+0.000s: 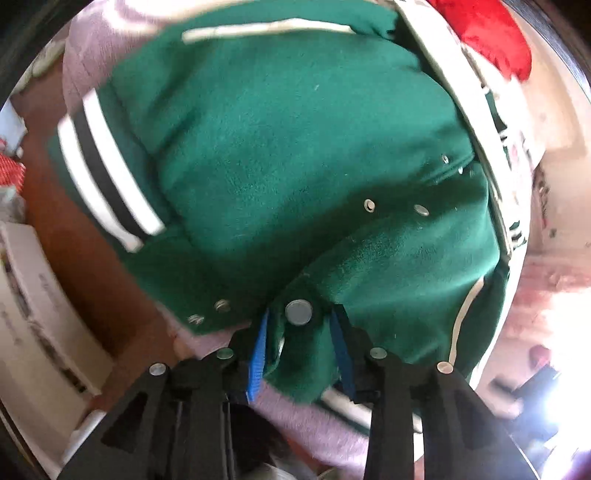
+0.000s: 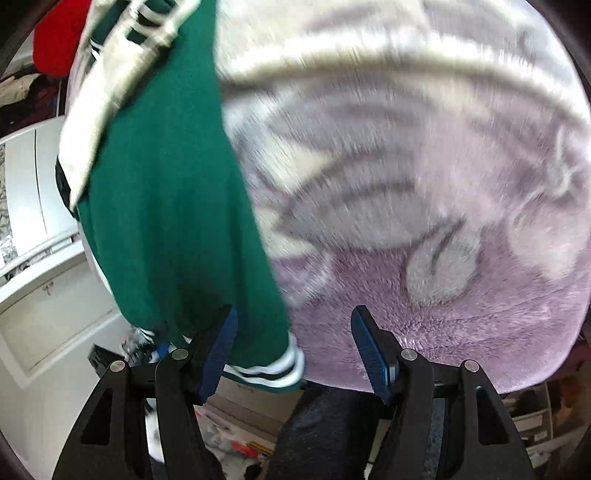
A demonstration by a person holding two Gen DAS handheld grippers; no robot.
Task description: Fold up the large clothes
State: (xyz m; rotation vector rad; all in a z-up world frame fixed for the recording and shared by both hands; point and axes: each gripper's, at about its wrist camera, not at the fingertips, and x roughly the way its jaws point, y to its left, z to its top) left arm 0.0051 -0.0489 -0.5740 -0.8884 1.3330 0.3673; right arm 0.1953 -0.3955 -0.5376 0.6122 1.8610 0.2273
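purple fleece blanket [image 2: 443, 221] fills the right wrist frame, under a green jacket [image 1: 295, 147] at centre of the left frame. left gripper [image 1: 301, 350] pinches its snap edge; right gripper [image 2: 295, 354] gapes apart, jacket hem just beside its left finger.

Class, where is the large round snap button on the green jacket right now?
In the left wrist view, the snap button sits low centre on the green jacket edge, pinched in the left hand-held gripper.

- Your left wrist camera looked along its fingers [image 1: 260, 341], pressed close against the green jacket [image 1: 295, 155].
- Your right wrist camera looked down on the lilac blanket [image 2: 443, 295], jacket at the left edge.
- Both views shared jacket, blanket and red cloth [image 2: 59, 33].
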